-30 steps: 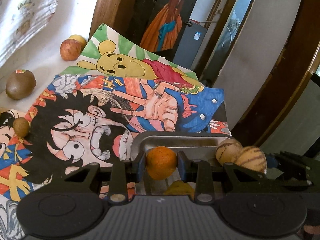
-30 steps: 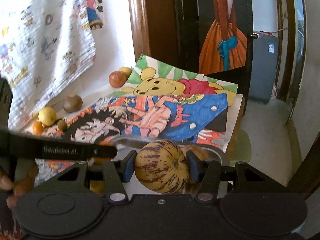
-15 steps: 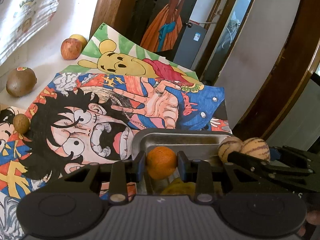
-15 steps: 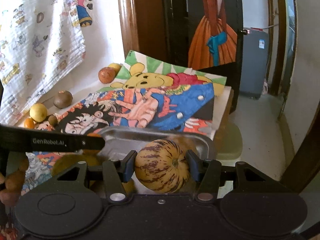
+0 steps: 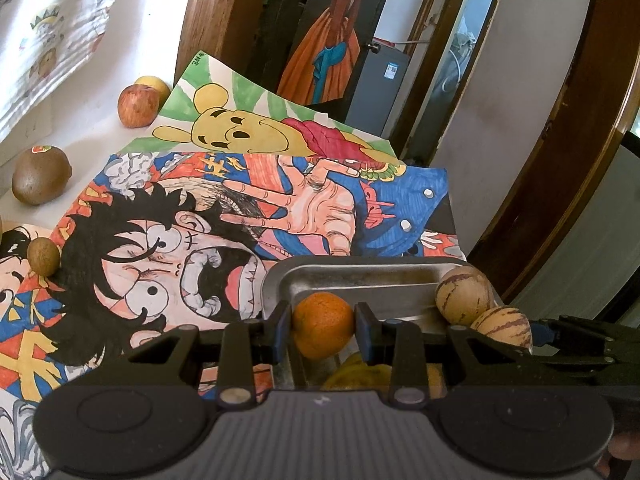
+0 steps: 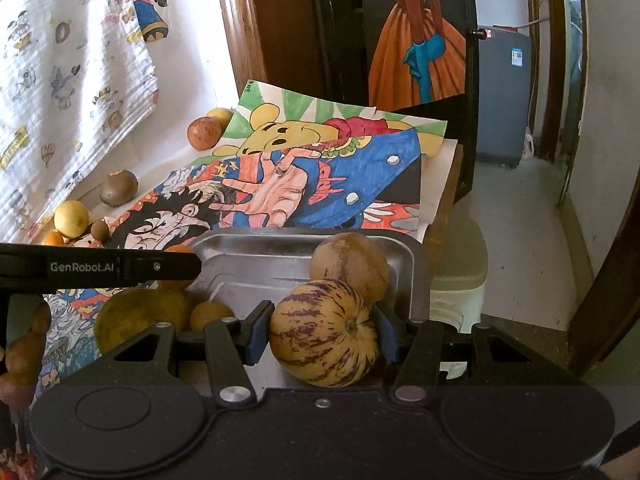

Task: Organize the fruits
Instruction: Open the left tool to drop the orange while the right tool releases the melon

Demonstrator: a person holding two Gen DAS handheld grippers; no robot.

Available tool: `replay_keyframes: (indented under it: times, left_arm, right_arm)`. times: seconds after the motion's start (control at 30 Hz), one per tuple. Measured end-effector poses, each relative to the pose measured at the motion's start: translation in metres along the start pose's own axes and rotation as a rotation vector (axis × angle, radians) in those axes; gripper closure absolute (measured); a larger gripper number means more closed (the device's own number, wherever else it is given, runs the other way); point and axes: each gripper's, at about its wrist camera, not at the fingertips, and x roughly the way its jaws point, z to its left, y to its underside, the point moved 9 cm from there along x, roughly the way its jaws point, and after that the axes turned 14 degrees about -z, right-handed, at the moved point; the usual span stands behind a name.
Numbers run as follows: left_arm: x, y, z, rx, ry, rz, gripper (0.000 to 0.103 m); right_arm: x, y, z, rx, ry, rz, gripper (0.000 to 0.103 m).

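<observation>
The metal tray (image 6: 404, 280) sits at the table's near right edge, its far left floor bare. Over its right half, the right gripper (image 6: 324, 330) is half closed on a striped melon (image 6: 324, 332), with a second melon (image 6: 350, 266) just beyond it. The left gripper (image 5: 323, 330), narrower, pinches an orange (image 5: 323, 330) over the tray's left wall. An apple (image 5: 137, 105) and a kiwi (image 5: 41, 179) lie far left.
</observation>
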Motion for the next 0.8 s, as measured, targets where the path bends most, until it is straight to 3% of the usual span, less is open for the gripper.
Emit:
replay_keyframes:
  times: [0.27, 0.53, 0.8]
  left_arm:
    - [-0.001, 0.000, 0.004, -0.048, 0.001, 0.013, 0.066]
    - [-0.019, -0.008, 0.003, -0.084, -0.014, -0.012, 0.037]
    - [-0.061, -0.027, -0.002, -0.064, -0.069, -0.101, 0.008]
  right_arm:
    - [-0.005, 0.003, 0.000, 0.010, 0.004, 0.017, 0.038]
    - [-0.030, -0.008, 0.003, 0.018, 0.003, -0.025, 0.024]
    - [-0.067, -0.021, 0.016, 0.015, -0.016, -0.093, 0.008]
